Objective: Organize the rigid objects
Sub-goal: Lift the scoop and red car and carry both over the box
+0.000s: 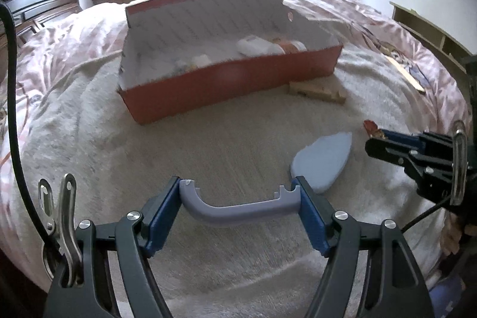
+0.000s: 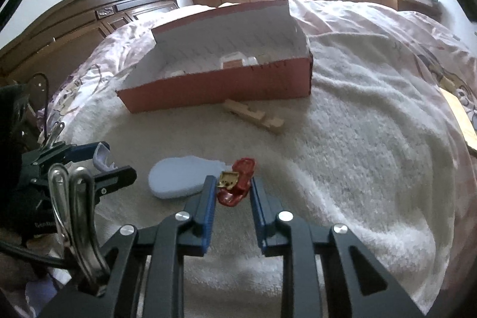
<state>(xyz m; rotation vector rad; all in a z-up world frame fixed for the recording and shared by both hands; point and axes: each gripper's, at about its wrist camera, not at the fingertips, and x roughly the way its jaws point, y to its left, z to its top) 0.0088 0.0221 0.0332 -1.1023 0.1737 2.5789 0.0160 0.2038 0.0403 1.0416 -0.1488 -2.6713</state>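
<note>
Left tongs grasp lilac handle end to end, long axis crosswise, ends curving far. Right tongs clenched on red toy, long axis near-far, over white blanket. Blue pad lies between tongs. Box contents blurred. Both tongs angled downward.

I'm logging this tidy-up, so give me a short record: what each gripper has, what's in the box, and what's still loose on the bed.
left gripper: shut on the grey curved handle, held by its ends
right gripper: shut on the small red toy
red box: open, on the white blanket, already holding white containers
loose on blanket: pale blue flat piece, wooden block piece
bed cover: pink patterned sheet under the blanket
</note>
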